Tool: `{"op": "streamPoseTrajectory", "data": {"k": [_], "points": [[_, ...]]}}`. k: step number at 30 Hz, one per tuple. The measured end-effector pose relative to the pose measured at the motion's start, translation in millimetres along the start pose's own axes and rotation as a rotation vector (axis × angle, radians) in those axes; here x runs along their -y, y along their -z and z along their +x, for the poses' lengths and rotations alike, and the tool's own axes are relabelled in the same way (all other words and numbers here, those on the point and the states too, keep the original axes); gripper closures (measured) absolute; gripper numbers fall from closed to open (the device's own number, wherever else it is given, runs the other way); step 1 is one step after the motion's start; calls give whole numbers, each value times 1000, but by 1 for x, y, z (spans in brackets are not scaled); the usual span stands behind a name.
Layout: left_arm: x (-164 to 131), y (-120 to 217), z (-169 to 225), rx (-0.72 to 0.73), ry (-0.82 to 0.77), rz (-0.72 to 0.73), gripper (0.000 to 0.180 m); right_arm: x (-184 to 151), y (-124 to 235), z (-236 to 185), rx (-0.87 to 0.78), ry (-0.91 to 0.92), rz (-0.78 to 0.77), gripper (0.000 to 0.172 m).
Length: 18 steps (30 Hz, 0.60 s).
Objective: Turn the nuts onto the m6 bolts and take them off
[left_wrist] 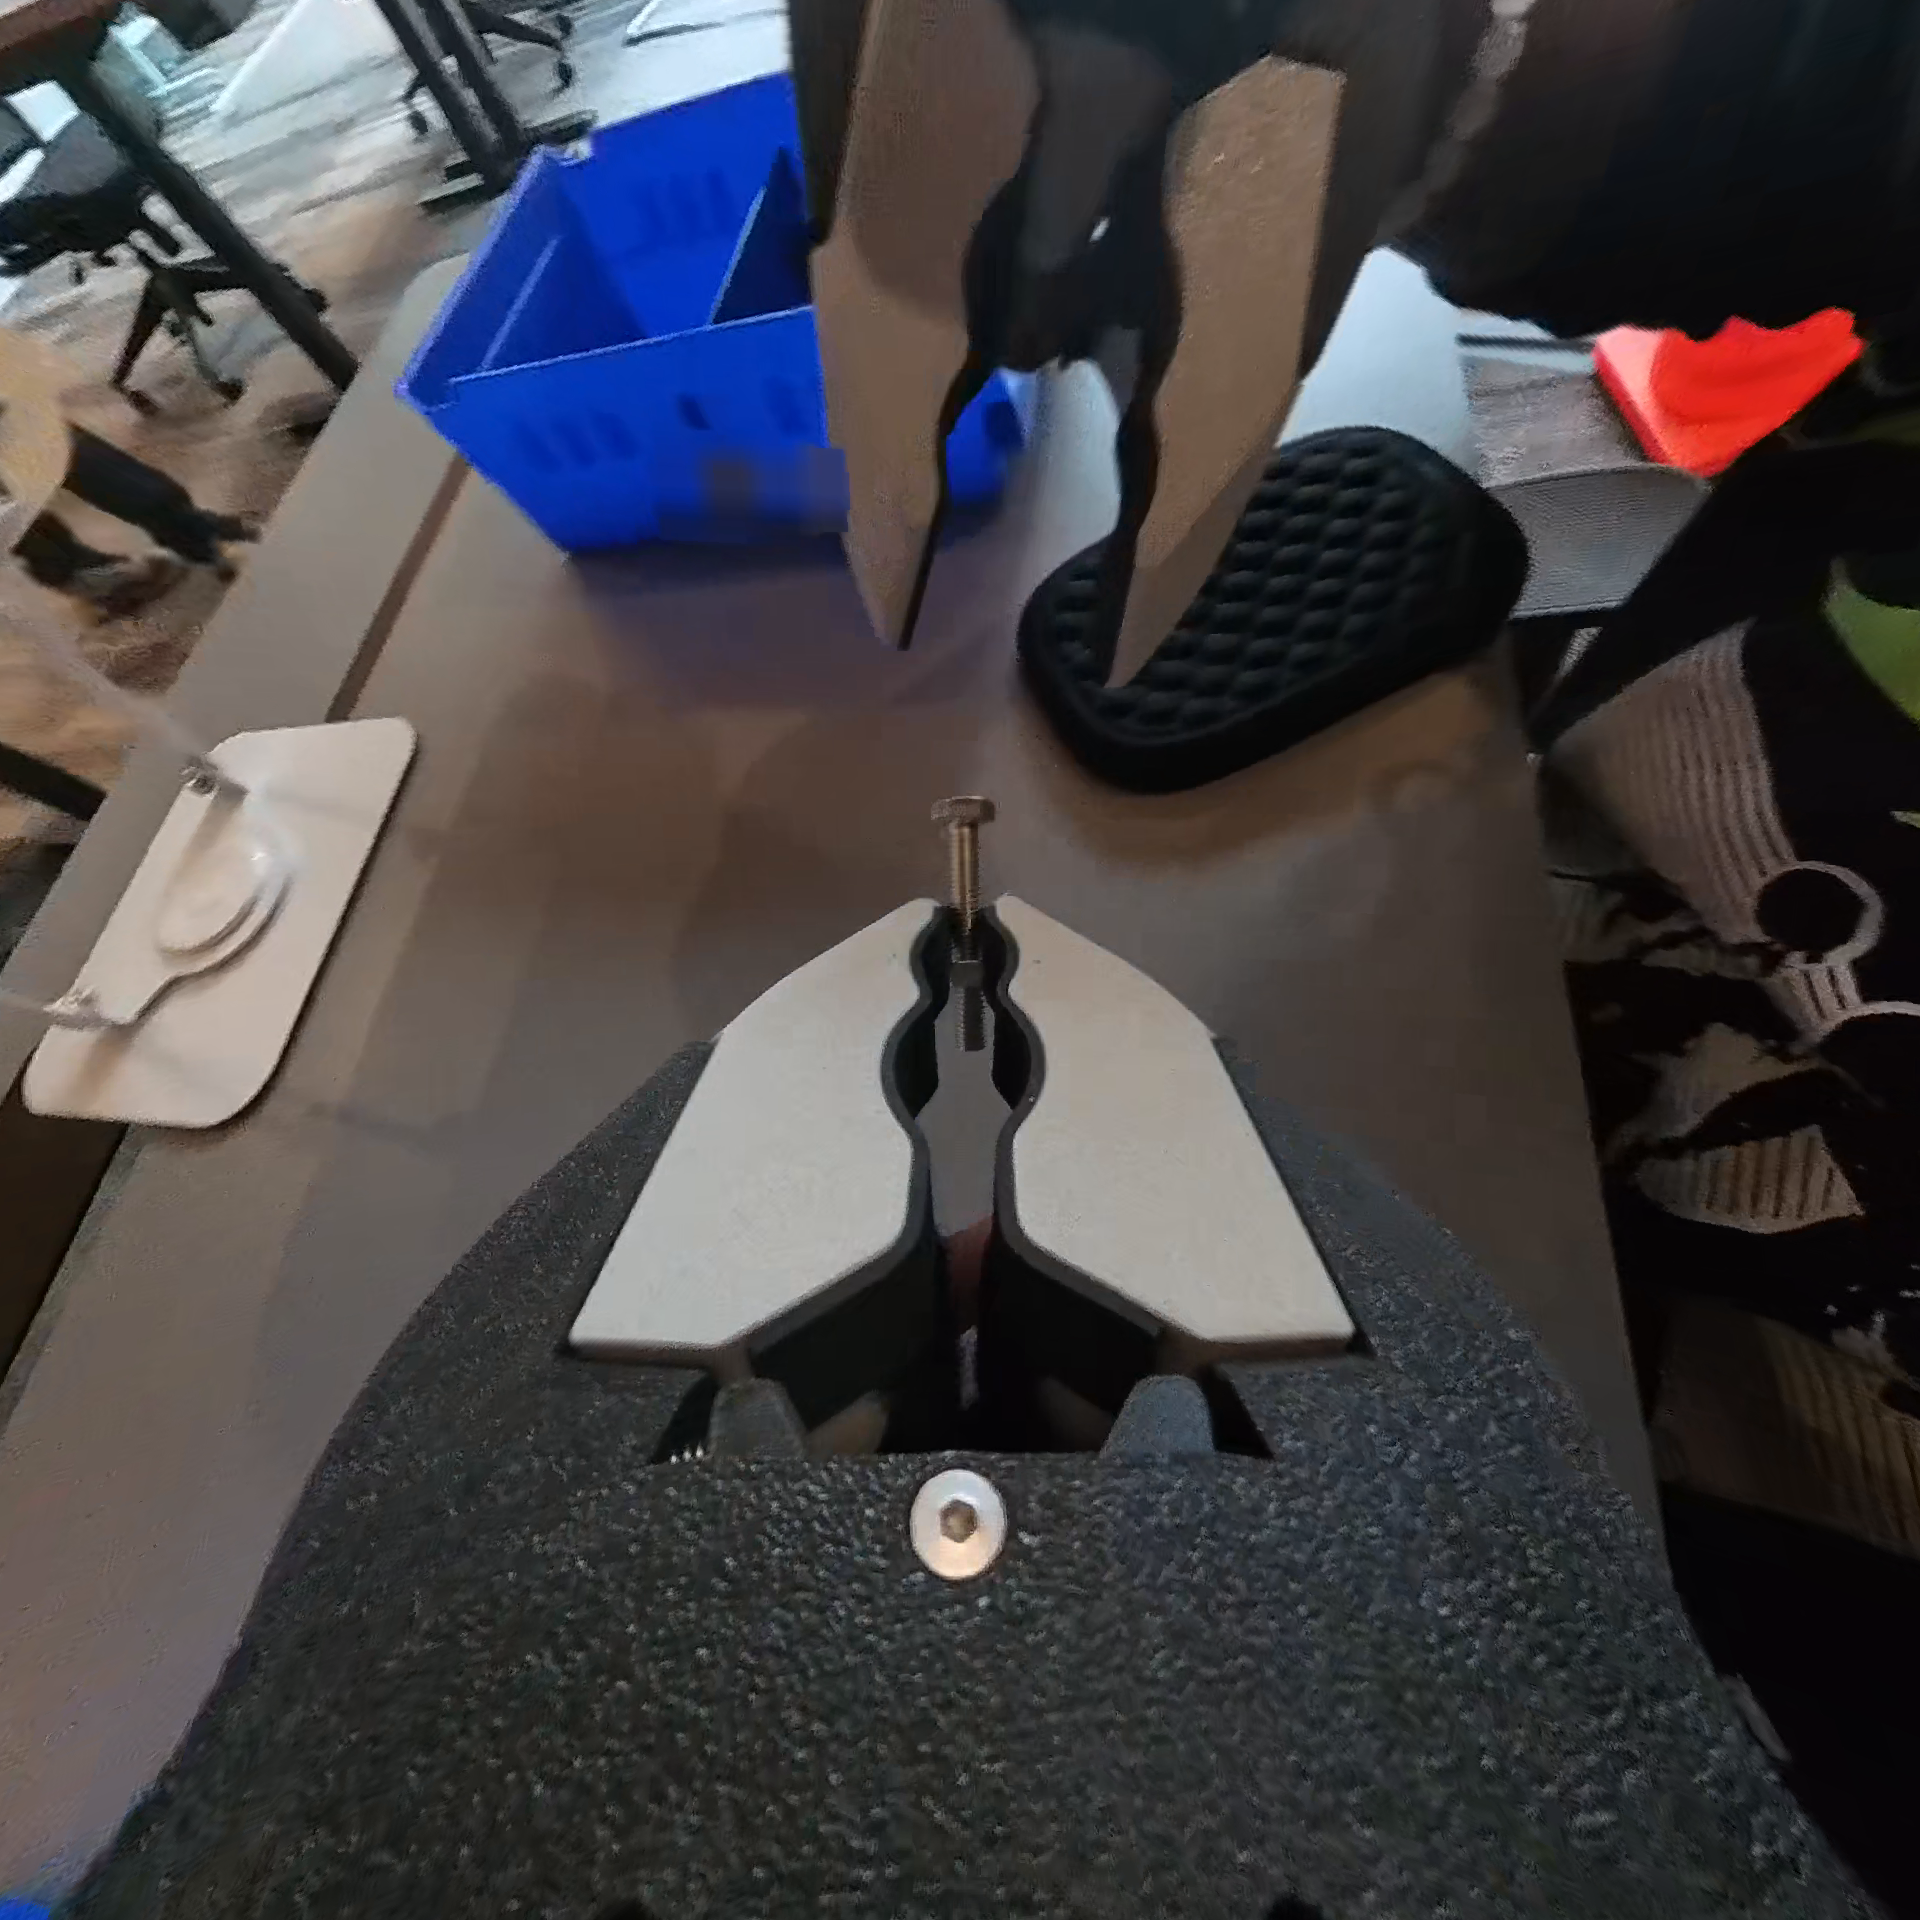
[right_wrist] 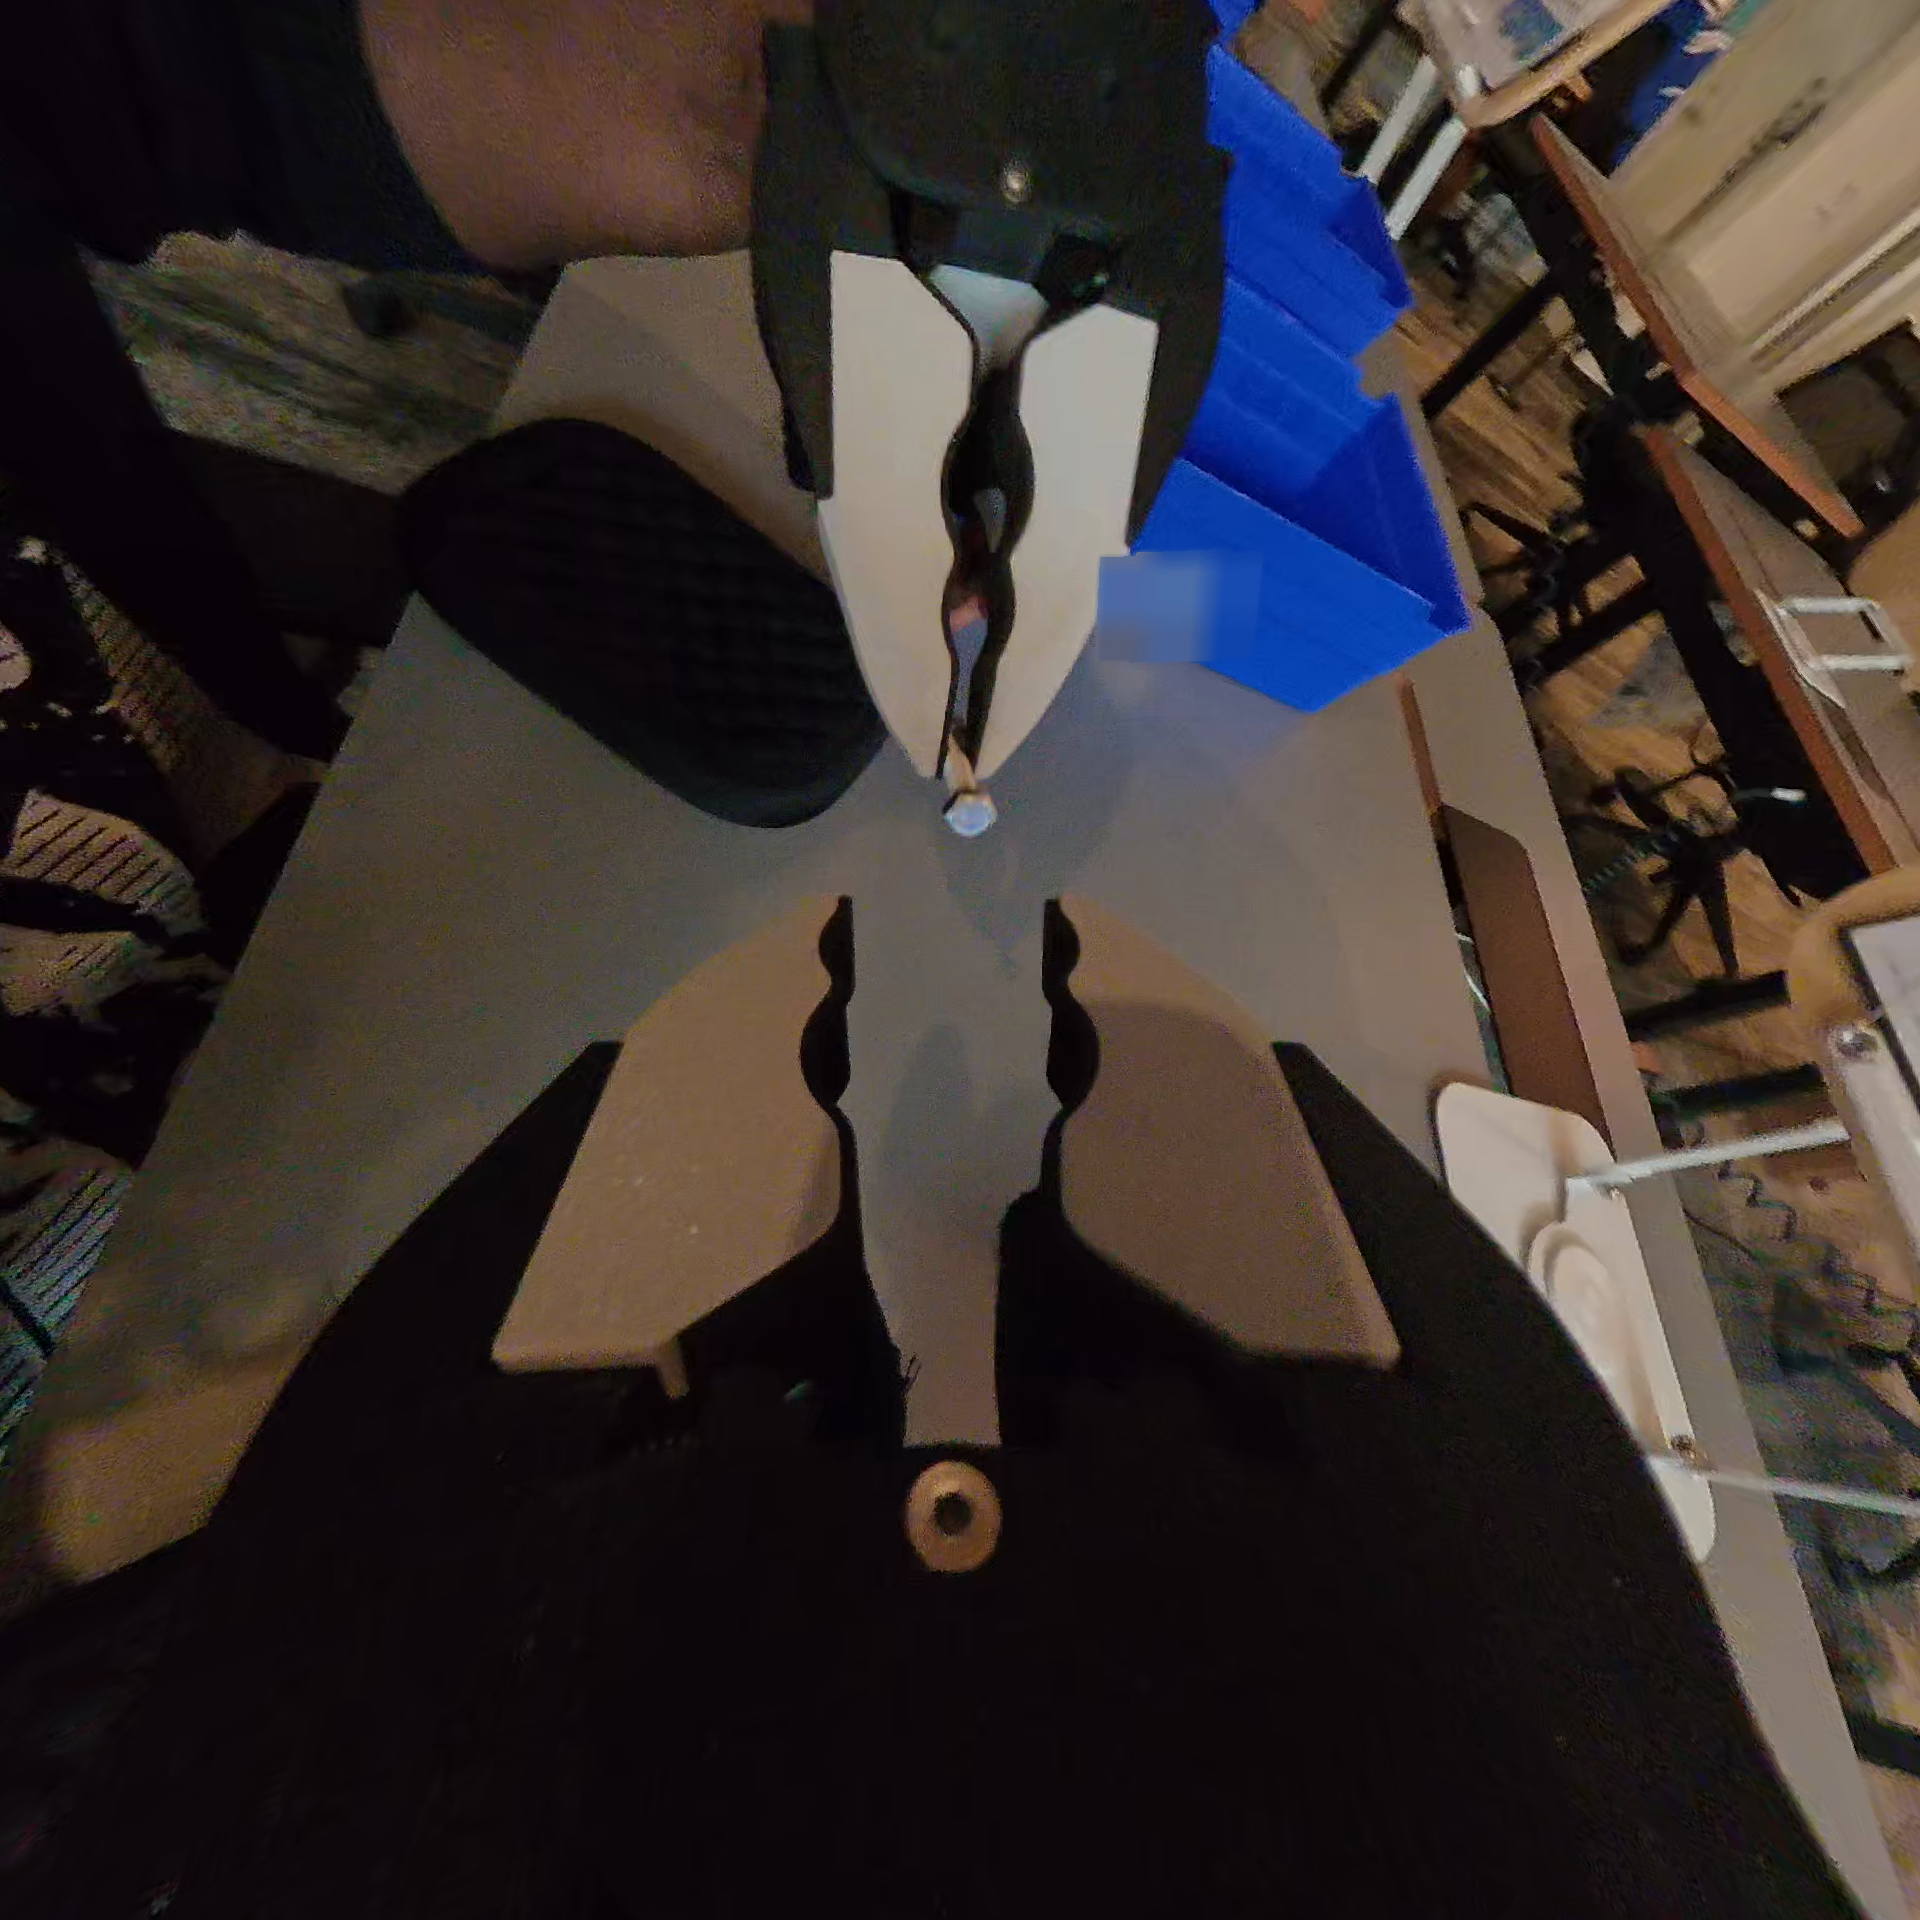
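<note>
One metal bolt [left_wrist: 963, 868] is sticking out of the left gripper [left_wrist: 966, 914], whose pale fingers [left_wrist: 831, 1039] are clamping its threaded shank, hex head pointing at the right gripper [right_wrist: 948, 914]. Those fingers [right_wrist: 727, 1091] are standing apart and empty, facing the head along the bolt's axis, above the grey table [right_wrist: 520, 883].

Grey fingers [left_wrist: 790, 1143], black textured housing [left_wrist: 935, 1714]

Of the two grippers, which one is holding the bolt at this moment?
The left gripper: its fingers are shut on the threaded shank of the bolt, head pointing outward. The right gripper stands open with nothing between its fingers.
</note>
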<state>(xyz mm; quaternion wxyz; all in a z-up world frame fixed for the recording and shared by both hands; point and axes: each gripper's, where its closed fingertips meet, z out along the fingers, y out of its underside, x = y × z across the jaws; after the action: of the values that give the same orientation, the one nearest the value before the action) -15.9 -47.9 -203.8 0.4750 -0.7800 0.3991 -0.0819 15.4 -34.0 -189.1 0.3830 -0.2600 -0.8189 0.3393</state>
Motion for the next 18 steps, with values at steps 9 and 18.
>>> {"op": "streamPoseTrajectory", "data": {"k": [9,18], "points": [[8,-20,19,-87,-36,-9,175,-5,-11,-17,67,71,-13,149],[9,-25,23,-112,-38,-8,175,-7,-12,-18,76,73,-10,162]]}}
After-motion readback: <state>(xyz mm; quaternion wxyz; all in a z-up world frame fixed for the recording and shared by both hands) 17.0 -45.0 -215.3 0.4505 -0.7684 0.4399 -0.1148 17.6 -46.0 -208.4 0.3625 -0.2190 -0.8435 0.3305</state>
